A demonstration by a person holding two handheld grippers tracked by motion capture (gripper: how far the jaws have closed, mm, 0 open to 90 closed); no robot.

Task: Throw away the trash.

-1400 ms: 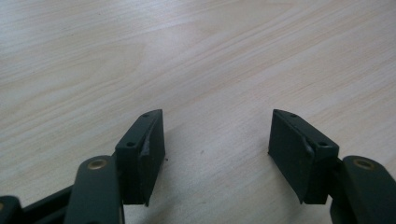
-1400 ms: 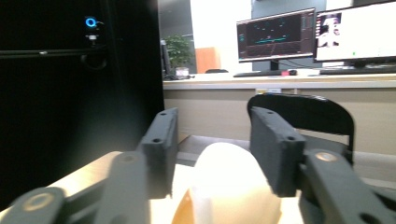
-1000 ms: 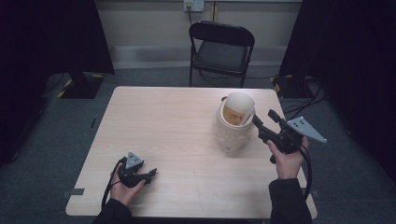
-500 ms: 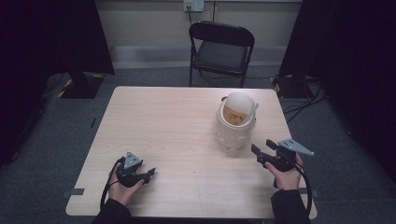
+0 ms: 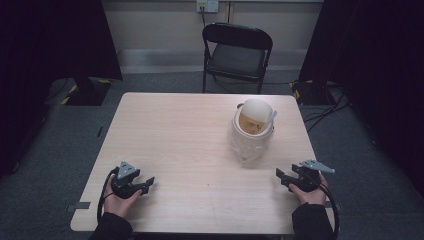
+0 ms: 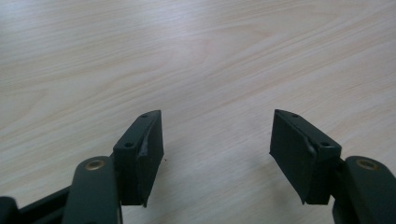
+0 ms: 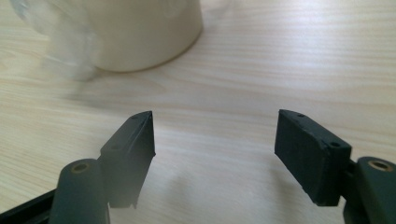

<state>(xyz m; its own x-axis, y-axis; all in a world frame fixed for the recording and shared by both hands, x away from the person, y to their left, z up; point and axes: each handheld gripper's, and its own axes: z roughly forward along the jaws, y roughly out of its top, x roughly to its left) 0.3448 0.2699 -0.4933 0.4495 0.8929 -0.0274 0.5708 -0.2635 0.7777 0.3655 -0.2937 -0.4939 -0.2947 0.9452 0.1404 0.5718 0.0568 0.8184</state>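
Both my grippers, left [image 5: 145,184] and right [image 5: 280,176], rest open and empty; cup [image 5: 254,131] at one o'clock looks untouched; nothing visibly left.

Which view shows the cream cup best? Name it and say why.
The high view: the cream cup shows whole from above, open mouth, a white utensil inside, clear plastic around it. The right gripper view catches just its lower wall and base, blurred. The left gripper view looks at bare table.
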